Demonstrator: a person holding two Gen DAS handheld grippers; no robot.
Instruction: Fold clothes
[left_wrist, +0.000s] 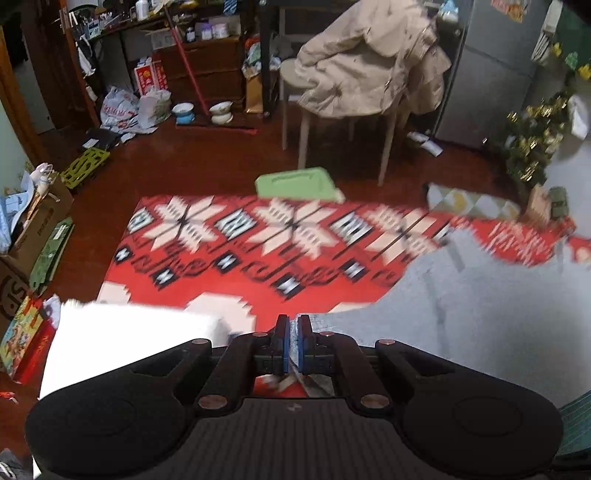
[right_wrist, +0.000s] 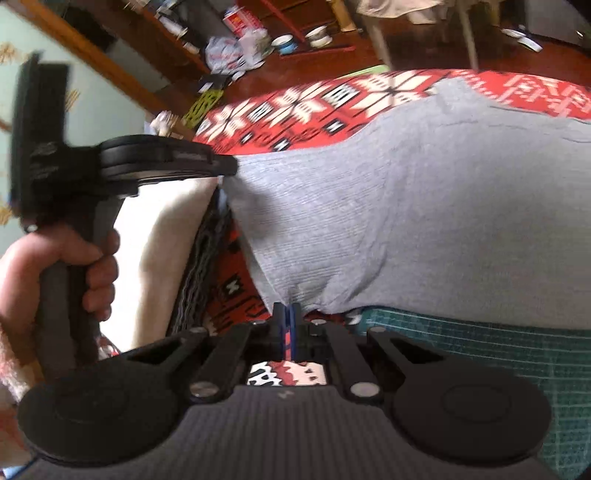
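Left jaws: the left gripper (left_wrist: 293, 326) has its blue pads almost together, with only a thin slit between them. An edge of the grey ribbed knit garment (left_wrist: 480, 314) passes into this slit, so the pads pinch the cloth.
Right jaws: the right gripper (right_wrist: 288, 314) has its blue pads pressed together on the lower hem of the same grey garment (right_wrist: 406, 221).
Left gripper from the side: in the right wrist view the left gripper (right_wrist: 227, 165) shows its black fingers clamped on the upper left corner of the grey cloth. A bare hand (right_wrist: 59, 273) holds its dark handle.
Garment: it is stretched between the two grippers, and the rest spreads out over the red woven rug with white star patterns (left_wrist: 207, 236).
Beside the garment: a white folded cloth (left_wrist: 129, 343) lies to the left, and a dark grey knitted piece (right_wrist: 199, 258) lies between the white cloth and the grey garment. A teal cutting mat with a grid (right_wrist: 498, 350) is under the hem on the right.
Containers: a brown cardboard box (left_wrist: 35, 229) at the left edge holds light blue things; they are too blurred to name. Two white bowls with a blue pattern (left_wrist: 221, 110) stand on the red-brown floor; I cannot tell what is inside.
Further away: a pale chair with a beige jacket over it (left_wrist: 369, 66) stands behind the rug, and a flat green plastic lid (left_wrist: 295, 182) lies at the far edge of the rug.
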